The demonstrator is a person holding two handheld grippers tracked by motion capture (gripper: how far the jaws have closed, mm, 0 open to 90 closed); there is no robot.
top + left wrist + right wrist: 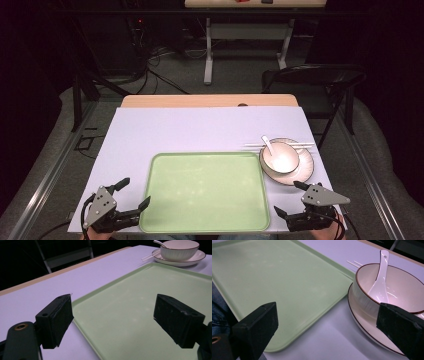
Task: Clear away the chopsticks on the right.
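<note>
A pale green tray (205,192) lies empty at the front middle of the table. To its right a white bowl (281,156) stands on a white plate (300,172), with a white spoon (268,146) leaning in it. White chopsticks (255,146) lie across the plate's far side. My left gripper (134,194) is open at the tray's front left corner (82,307), its jaws astride the tray's edge. My right gripper (289,199) is open just right of the tray's front right corner, close in front of the plate (367,327) and bowl (392,287).
A lilac cloth (200,130) covers the table, with a wooden strip (200,101) bare at the far edge. A dark folding chair (320,82) stands beyond the far right corner. Another table's legs (207,50) and cables sit on the floor farther back.
</note>
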